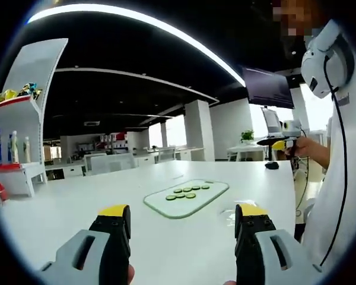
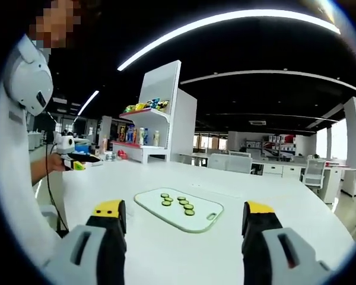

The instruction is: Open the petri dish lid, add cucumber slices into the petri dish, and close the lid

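The left tool [image 1: 182,221] and right tool [image 2: 187,218] both hover with jaws wide, holding nothing. Cucumber slices [image 1: 187,191] lie on a cutting board [image 1: 216,195] (pale green) on the white counter [image 1: 77,202], ahead of both tools.

A smooth, matt white table top [image 2: 166,249] is seen across the lower frame; a glossy, translucent glass-like cutting board [image 2: 148,202] lies at centre. Matt black gripper fingers [image 1: 111,237], yellow-tipped, with grey plastic housings, are seen at bottom
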`<state>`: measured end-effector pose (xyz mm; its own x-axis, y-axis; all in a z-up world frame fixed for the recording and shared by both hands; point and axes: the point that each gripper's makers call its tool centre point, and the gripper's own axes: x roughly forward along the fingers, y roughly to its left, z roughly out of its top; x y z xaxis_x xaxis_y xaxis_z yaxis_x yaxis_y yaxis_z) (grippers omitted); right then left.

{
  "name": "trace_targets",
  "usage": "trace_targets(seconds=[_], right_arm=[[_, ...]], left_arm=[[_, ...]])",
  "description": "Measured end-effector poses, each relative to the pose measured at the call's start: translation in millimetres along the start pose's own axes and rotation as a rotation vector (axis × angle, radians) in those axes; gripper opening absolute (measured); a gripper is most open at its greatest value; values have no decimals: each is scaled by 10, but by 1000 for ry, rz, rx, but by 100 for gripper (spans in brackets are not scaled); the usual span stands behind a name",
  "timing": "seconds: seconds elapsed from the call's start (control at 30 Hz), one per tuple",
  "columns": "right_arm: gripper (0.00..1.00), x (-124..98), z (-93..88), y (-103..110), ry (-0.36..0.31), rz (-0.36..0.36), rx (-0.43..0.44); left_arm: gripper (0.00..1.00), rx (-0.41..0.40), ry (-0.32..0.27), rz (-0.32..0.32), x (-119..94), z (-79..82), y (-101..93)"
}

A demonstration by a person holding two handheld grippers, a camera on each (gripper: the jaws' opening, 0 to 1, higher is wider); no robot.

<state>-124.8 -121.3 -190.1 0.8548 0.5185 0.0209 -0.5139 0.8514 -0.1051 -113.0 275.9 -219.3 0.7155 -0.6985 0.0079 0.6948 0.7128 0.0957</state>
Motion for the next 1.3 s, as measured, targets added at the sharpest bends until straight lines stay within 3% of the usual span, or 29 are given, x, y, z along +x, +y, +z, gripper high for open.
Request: trace_targets(seconds=[0.4,0.6,1.3], right_arm=[[80,156,-130,220,46,119,-47],[80,219,-188,404,72,201,-66],[80,550,-397,759,150,399,-71]], left_arm=[[72,2,37,-97,94,-95,-177],[72,1,62,-116,161,-173,-234],[72,16,90,-208,334,-213,-381]])
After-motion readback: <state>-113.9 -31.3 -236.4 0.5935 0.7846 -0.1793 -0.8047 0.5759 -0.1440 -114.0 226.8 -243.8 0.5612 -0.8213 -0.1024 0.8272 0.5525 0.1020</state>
